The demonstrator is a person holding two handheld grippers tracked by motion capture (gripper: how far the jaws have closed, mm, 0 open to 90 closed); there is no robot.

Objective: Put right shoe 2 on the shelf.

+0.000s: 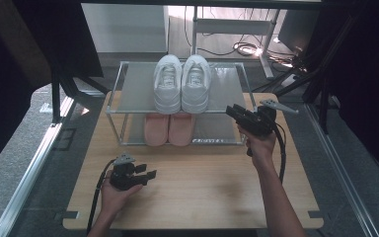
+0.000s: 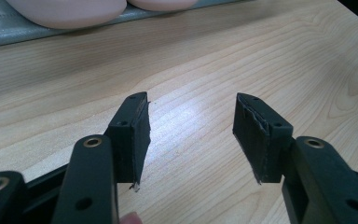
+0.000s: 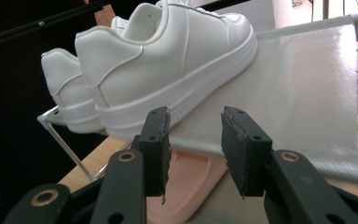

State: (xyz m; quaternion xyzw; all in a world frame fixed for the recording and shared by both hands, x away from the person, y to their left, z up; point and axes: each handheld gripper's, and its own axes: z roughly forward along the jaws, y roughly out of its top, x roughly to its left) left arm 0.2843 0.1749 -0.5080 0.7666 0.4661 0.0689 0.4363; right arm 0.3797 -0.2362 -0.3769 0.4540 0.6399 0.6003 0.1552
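A pair of white sneakers (image 1: 181, 83) stands side by side on the top shelf of a metal rack (image 1: 227, 84), heels toward me. Two pink shoes (image 1: 169, 129) sit on the lower shelf beneath them. My right gripper (image 1: 231, 111) is held at the rack's front right corner, level with the top shelf, open and empty. In the right gripper view its jaws (image 3: 196, 135) point at the heel side of the nearer white sneaker (image 3: 168, 60), with a pink shoe (image 3: 191, 182) below. My left gripper (image 1: 150, 174) rests low over the wooden table, open with nothing between its jaws (image 2: 191, 121).
The wooden table (image 1: 202, 197) has bare room in front of the rack. The pink shoes (image 2: 70, 11) lie just beyond the left gripper. Dark frame posts and cables stand behind and beside the table.
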